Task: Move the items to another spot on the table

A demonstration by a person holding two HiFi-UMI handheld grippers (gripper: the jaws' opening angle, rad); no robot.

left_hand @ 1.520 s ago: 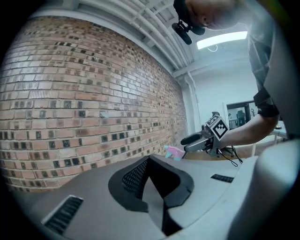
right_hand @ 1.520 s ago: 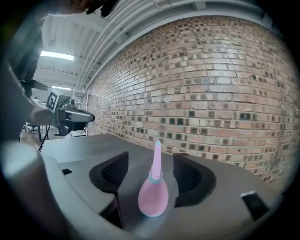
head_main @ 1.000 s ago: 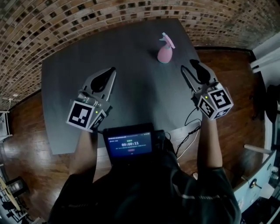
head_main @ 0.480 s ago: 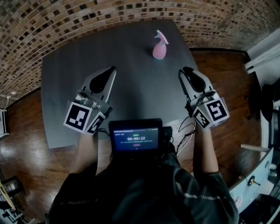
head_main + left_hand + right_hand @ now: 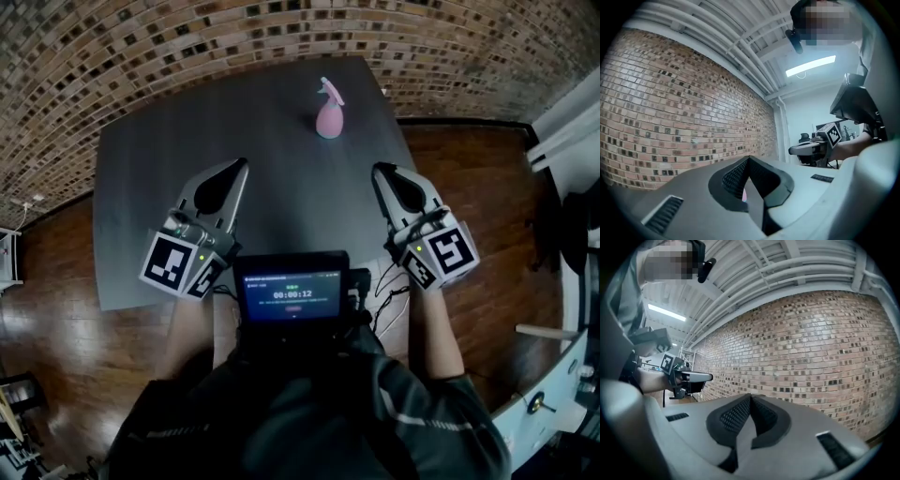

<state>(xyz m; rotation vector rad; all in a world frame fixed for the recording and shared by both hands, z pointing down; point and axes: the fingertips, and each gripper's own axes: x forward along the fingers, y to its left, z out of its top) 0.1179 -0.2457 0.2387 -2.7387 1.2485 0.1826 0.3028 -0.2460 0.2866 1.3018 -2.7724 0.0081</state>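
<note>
A pink spray bottle (image 5: 328, 112) stands upright near the far right corner of the dark grey table (image 5: 169, 169). My left gripper (image 5: 238, 166) hovers over the table's near middle, jaws together and empty; a pink sliver shows behind its tips in the left gripper view (image 5: 749, 159). My right gripper (image 5: 381, 171) hangs near the table's right edge, well short of the bottle. Its jaws have just been closing with nothing between them and now meet at the tip (image 5: 750, 396). Both grippers point toward the brick wall.
A small screen (image 5: 292, 294) with cables sits at the person's chest by the table's near edge. A brick wall (image 5: 187, 47) runs behind the table. Wooden floor (image 5: 469, 169) lies to the right, with white furniture (image 5: 567, 131) beyond it.
The right gripper's jaws went from open to shut, holding nothing. Both grippers drew back toward the person and the table's near edge. The bottle stays where it stood.
</note>
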